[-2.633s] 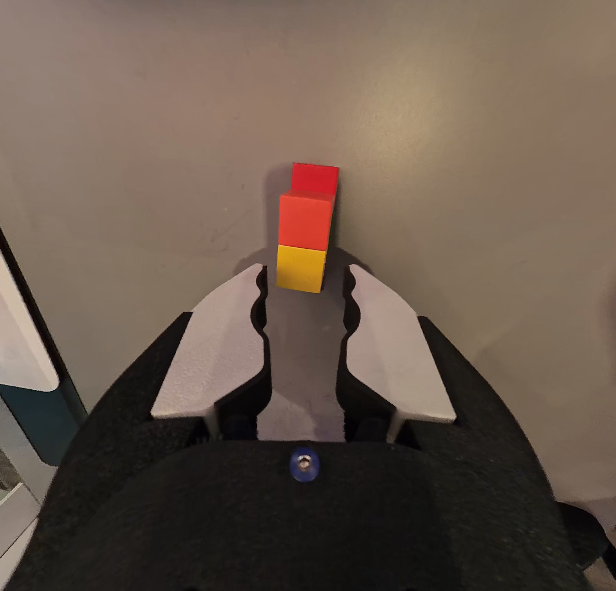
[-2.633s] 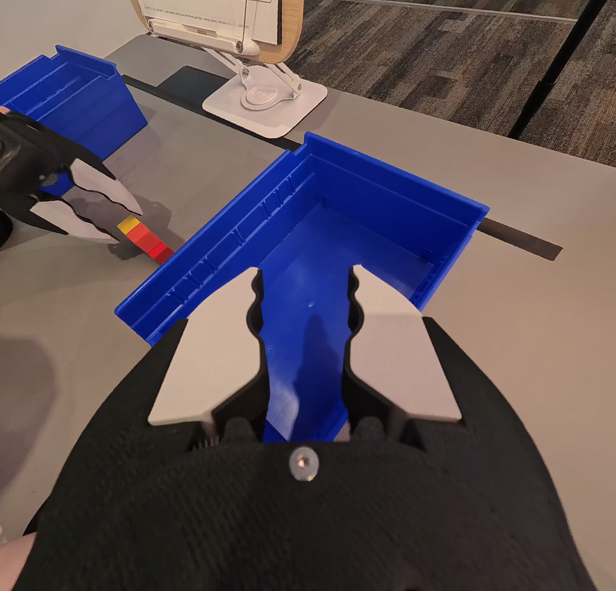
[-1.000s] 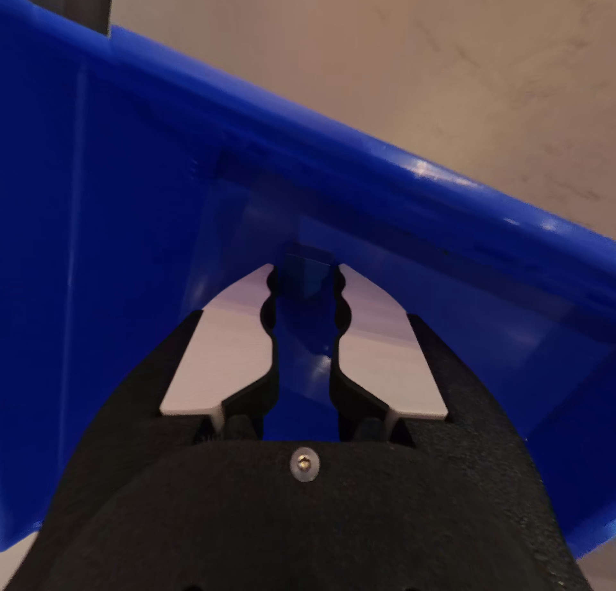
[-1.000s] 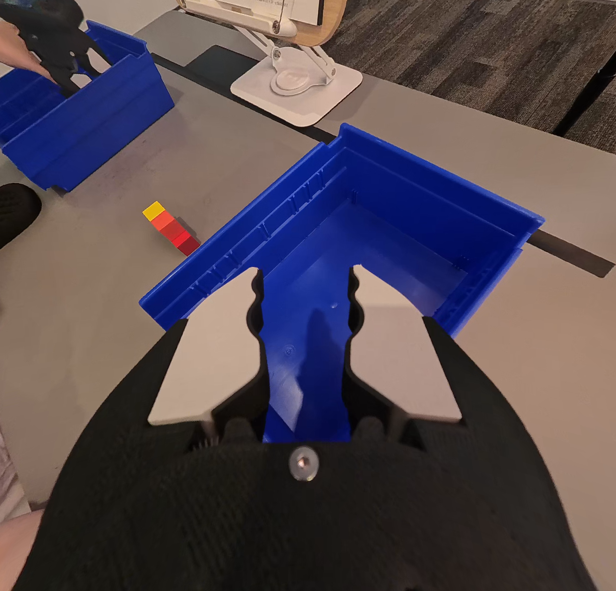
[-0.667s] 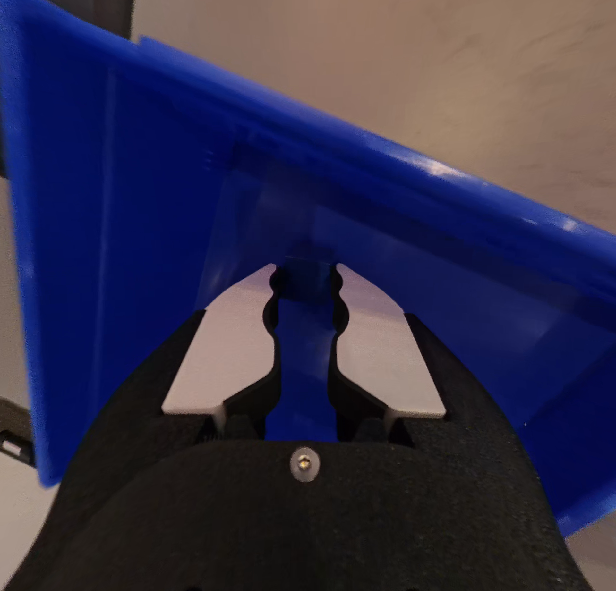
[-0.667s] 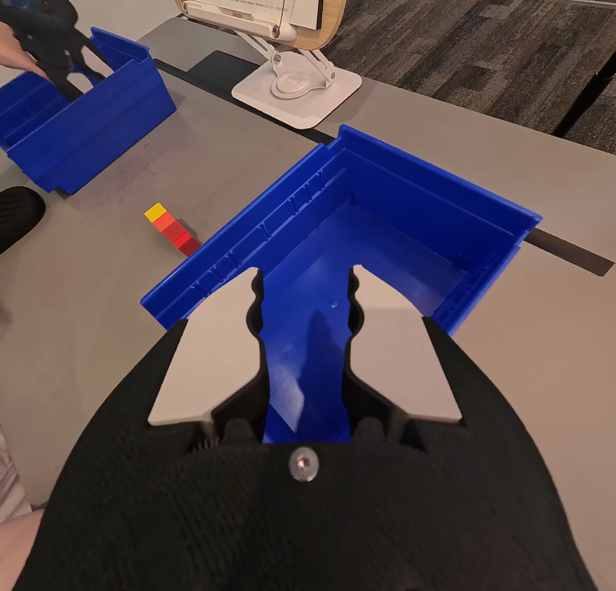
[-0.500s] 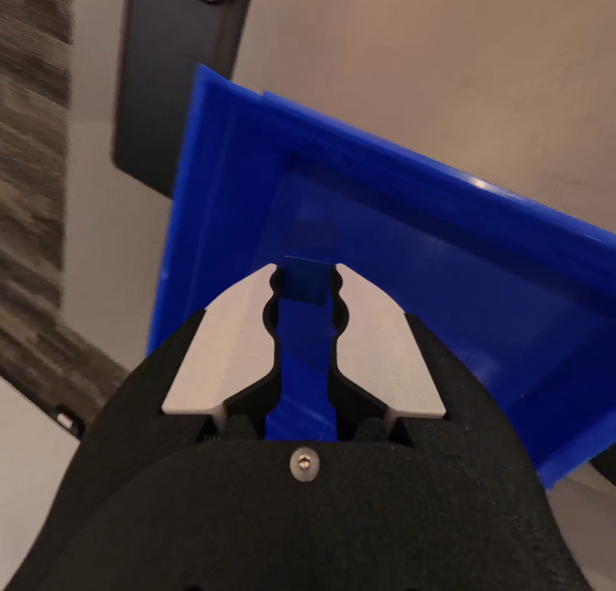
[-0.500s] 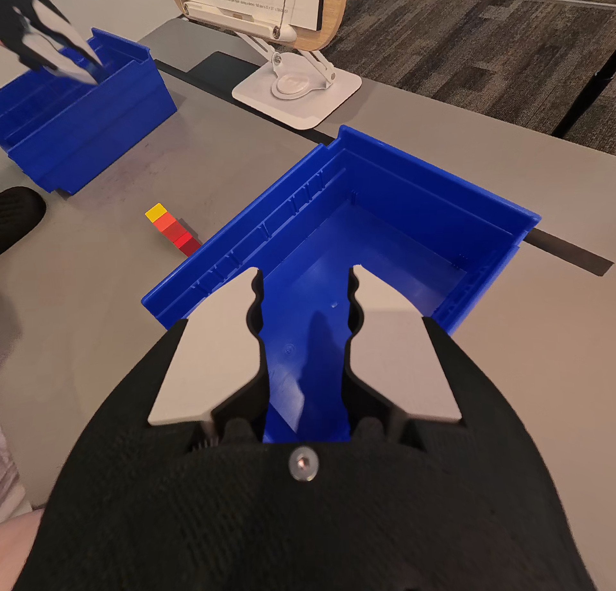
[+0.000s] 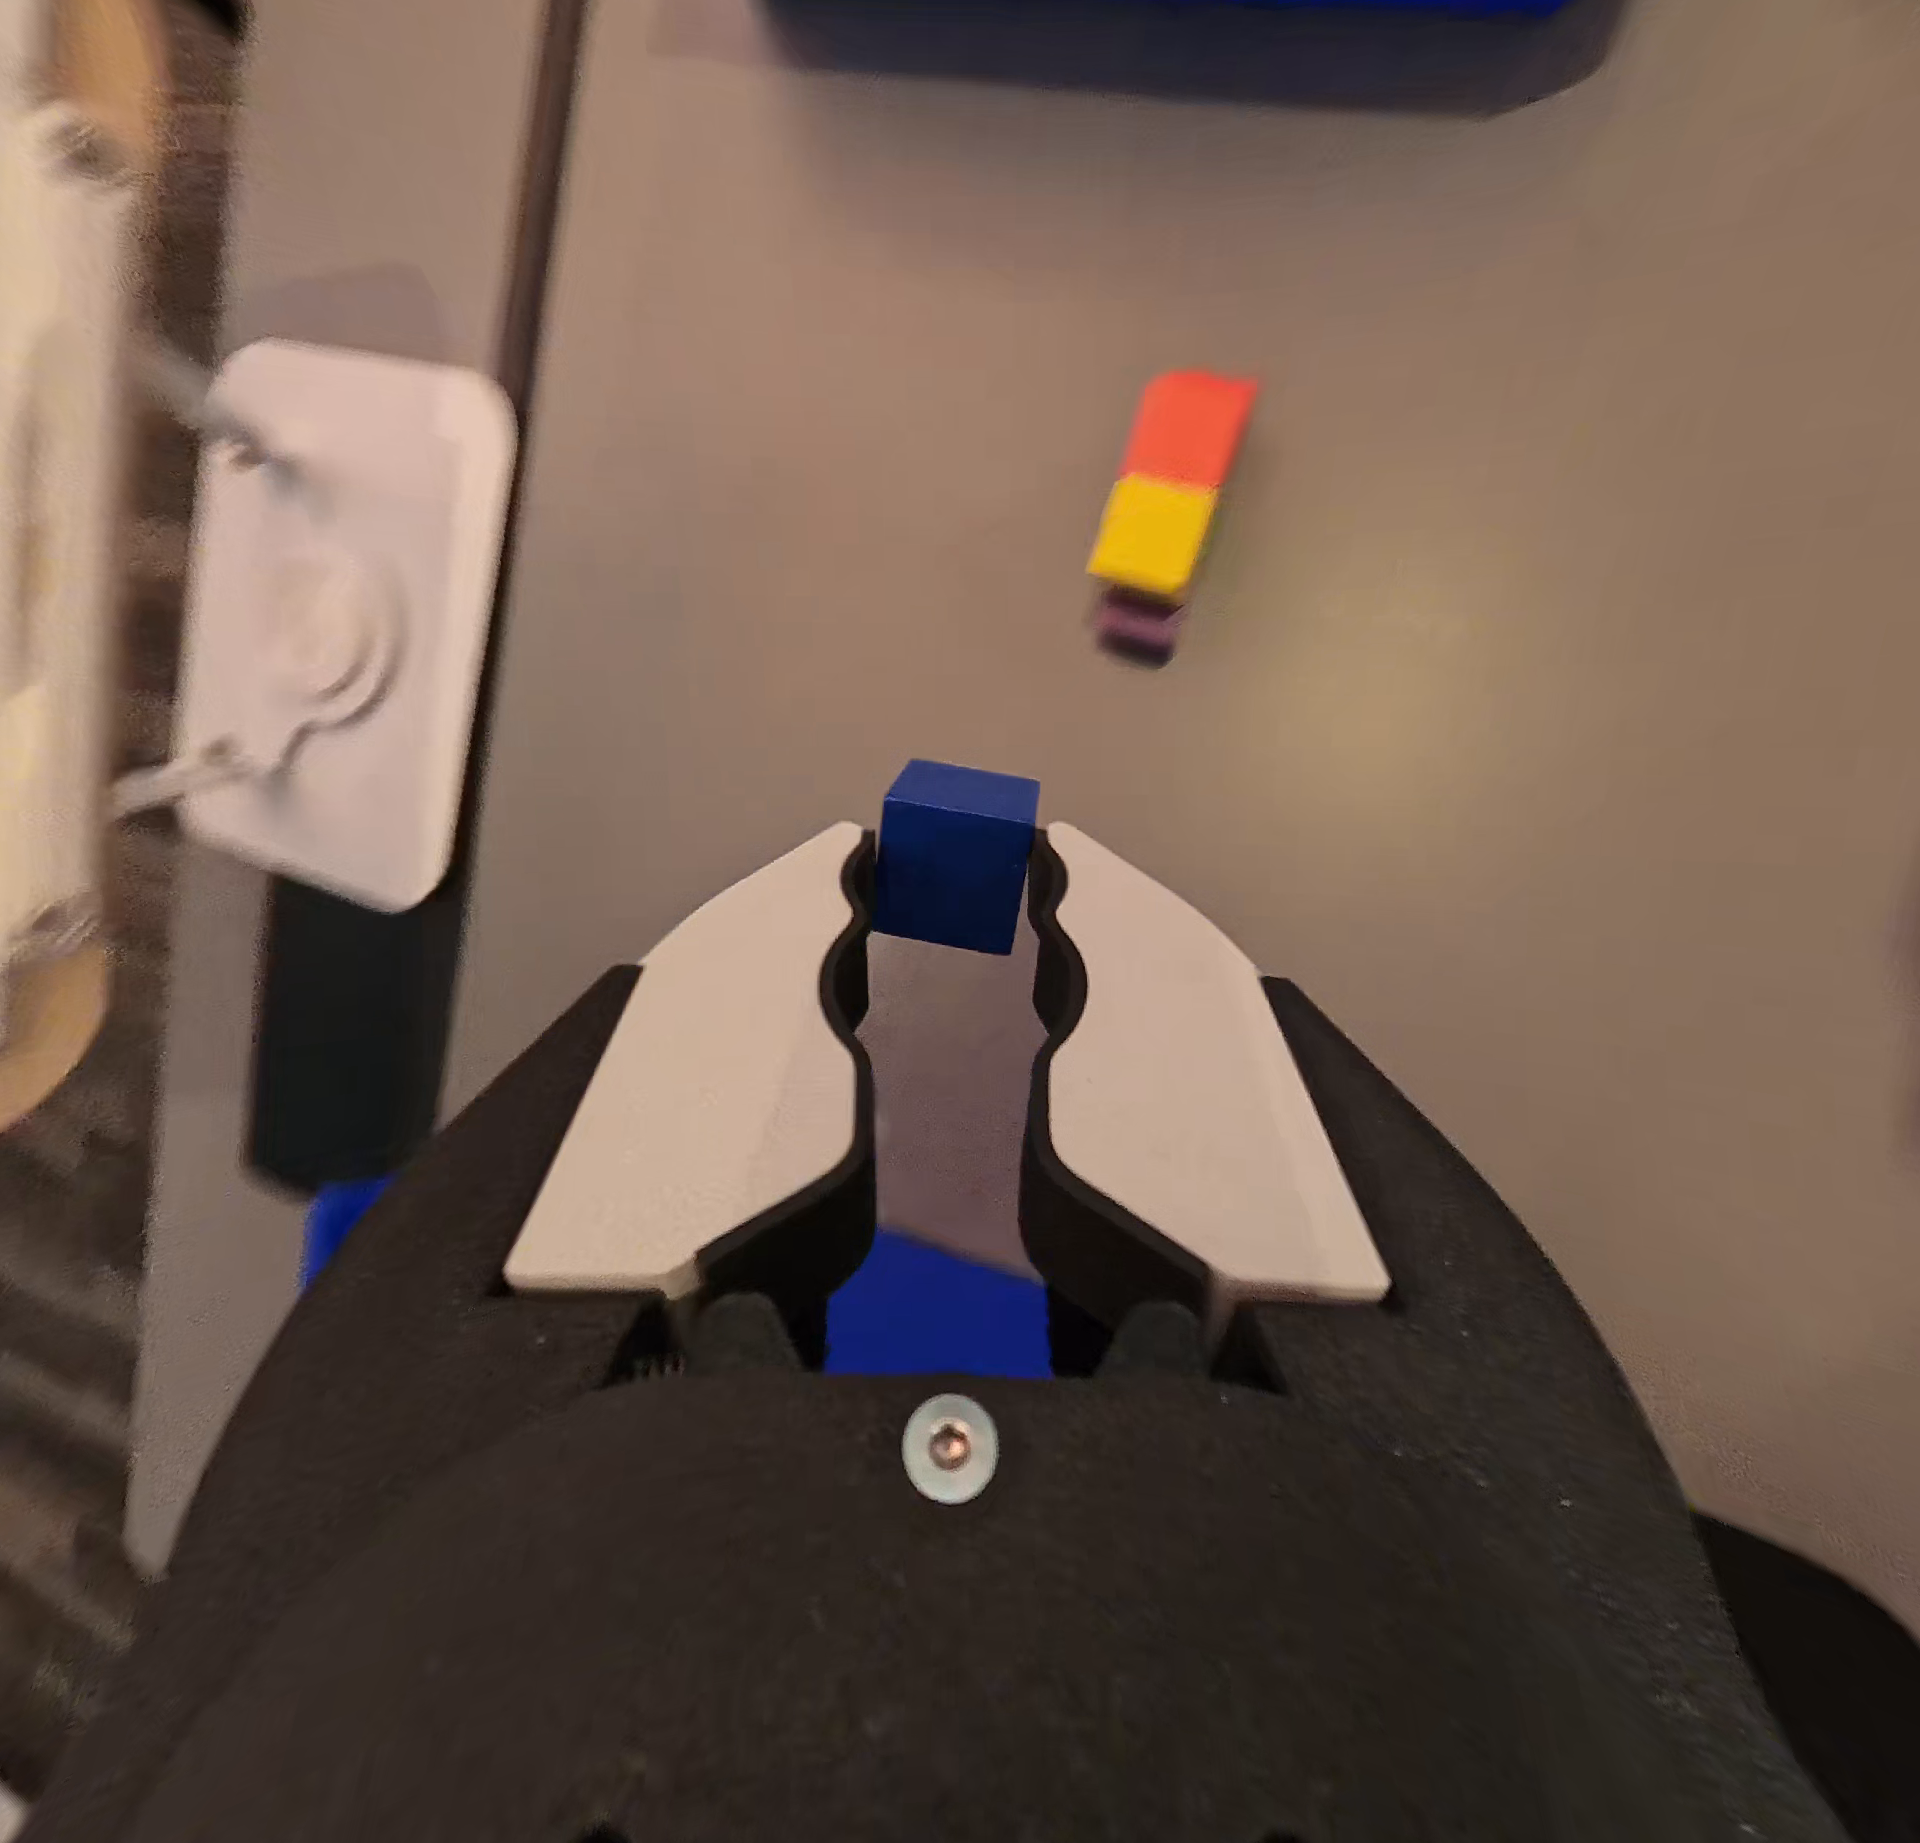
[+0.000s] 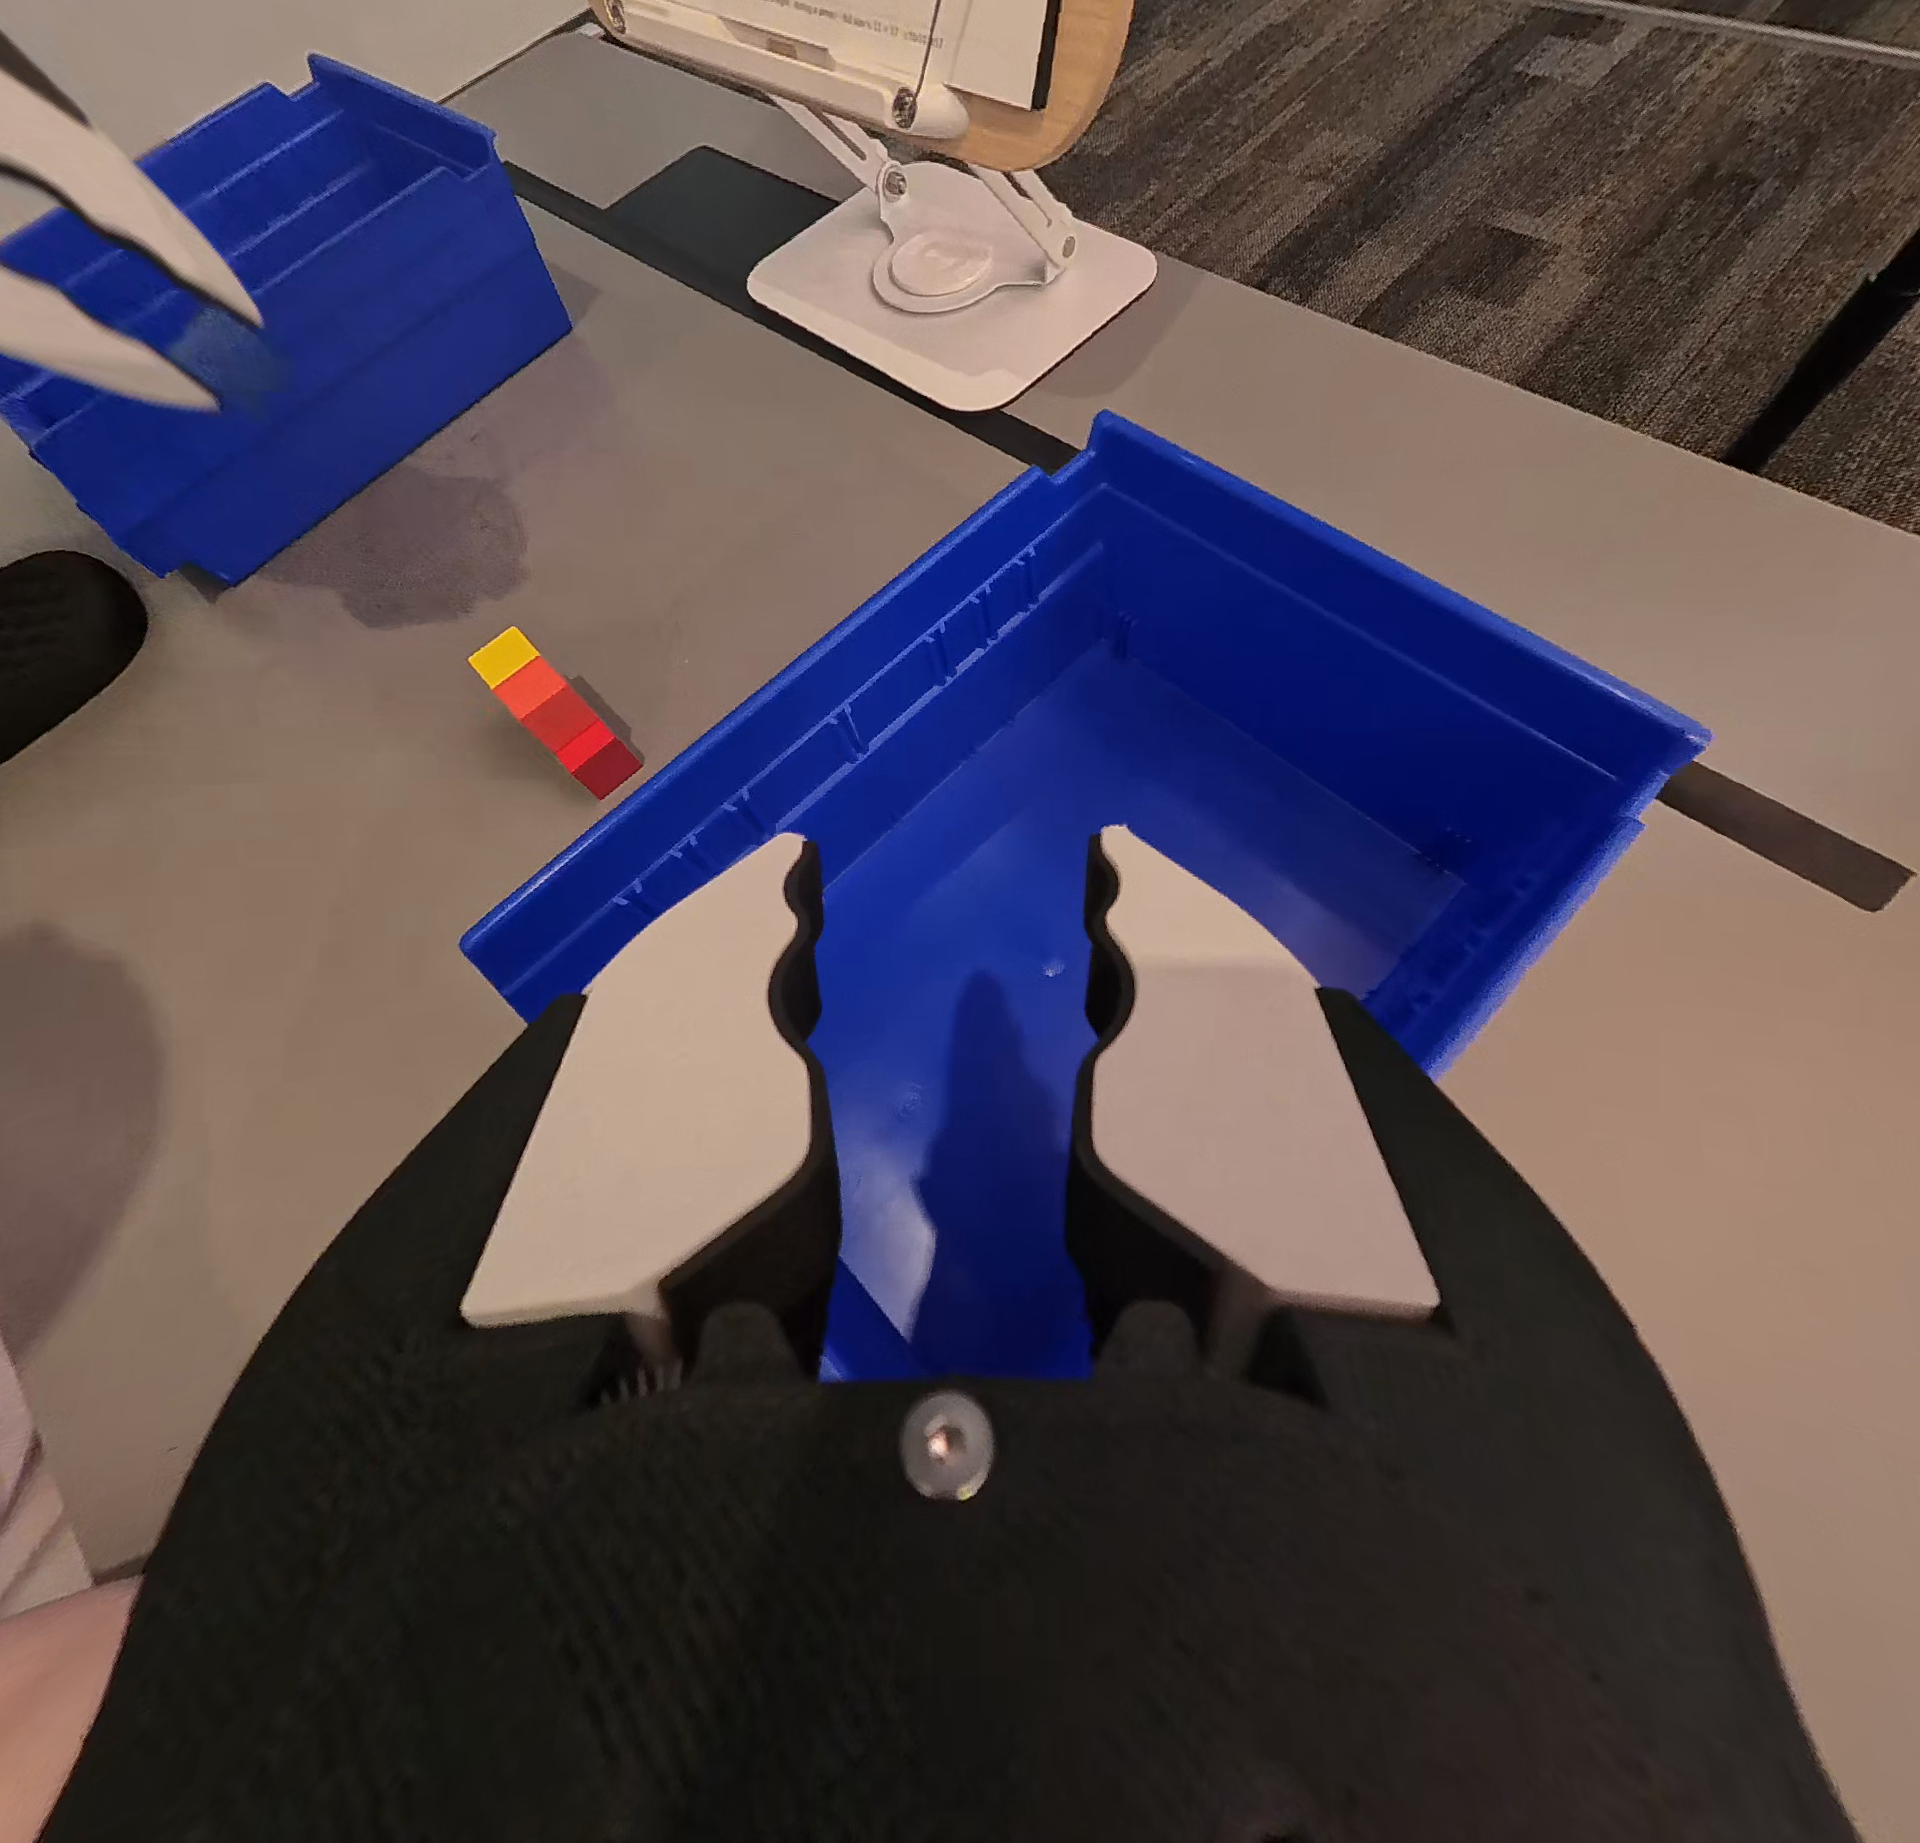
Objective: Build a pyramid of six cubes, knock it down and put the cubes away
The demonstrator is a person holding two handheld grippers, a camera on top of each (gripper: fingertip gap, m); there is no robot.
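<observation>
The left gripper is clenched on a blue cube, pinched at the very tips of its fingers with the cube's far half standing proud of them. It hangs in the air above the grey desk, near the smaller blue bin by the desk's far left corner. The right gripper is released and holds nothing — its jaws stand apart over the near end of the larger blue bin, which looks empty.

The relation that matters: from the left gripper the row of cubes lies ahead and a little to the right, well apart from the held cube. In the left wrist view only the yellow cube and the orange cube show clearly; the right wrist view shows a red cube beyond them. The row's long axis runs roughly along the gripper's line of travel, yellow end nearest, red end just beside the larger bin's long left wall. The left gripper is plainly the nearer one, and already loaded.

My judgement is that the blue cube is bound for the second tier, on the seam between two base cubes. Open desk lies on both long sides of the row, so there is room to come down from above; the tight spot is the red end by the bin wall. A white stand sits towards the far edge, out of the way.
</observation>
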